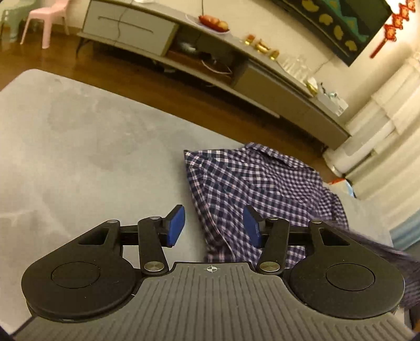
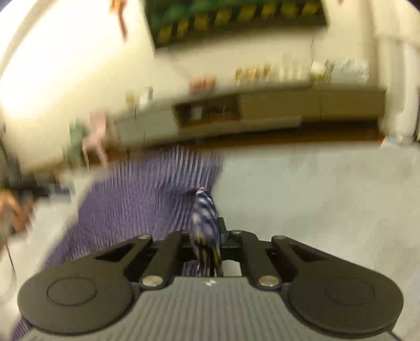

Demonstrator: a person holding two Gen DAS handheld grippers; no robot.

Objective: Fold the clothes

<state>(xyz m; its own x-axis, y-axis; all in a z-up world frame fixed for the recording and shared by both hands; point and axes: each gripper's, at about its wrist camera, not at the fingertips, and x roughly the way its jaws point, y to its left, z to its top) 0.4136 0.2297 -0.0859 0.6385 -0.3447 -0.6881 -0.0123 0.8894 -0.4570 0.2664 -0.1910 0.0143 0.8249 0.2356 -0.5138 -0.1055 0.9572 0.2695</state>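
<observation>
A blue and white checked shirt (image 1: 252,183) lies crumpled on the grey surface (image 1: 92,147), right of centre in the left wrist view. My left gripper (image 1: 214,225) is open and empty, its blue pads (image 1: 176,225) either side of the shirt's near left edge, above it. My right gripper (image 2: 206,236) is shut on a fold of the checked shirt (image 2: 203,215), which trails off to the left as a blurred purple sheet (image 2: 136,199). The right wrist view is smeared by motion.
A long grey TV cabinet (image 1: 210,63) runs along the far wall across a strip of wooden floor (image 1: 183,105). A pink chair (image 1: 46,21) stands at the far left. White curtains (image 1: 380,131) hang at the right. A hand (image 2: 15,212) shows at the left edge.
</observation>
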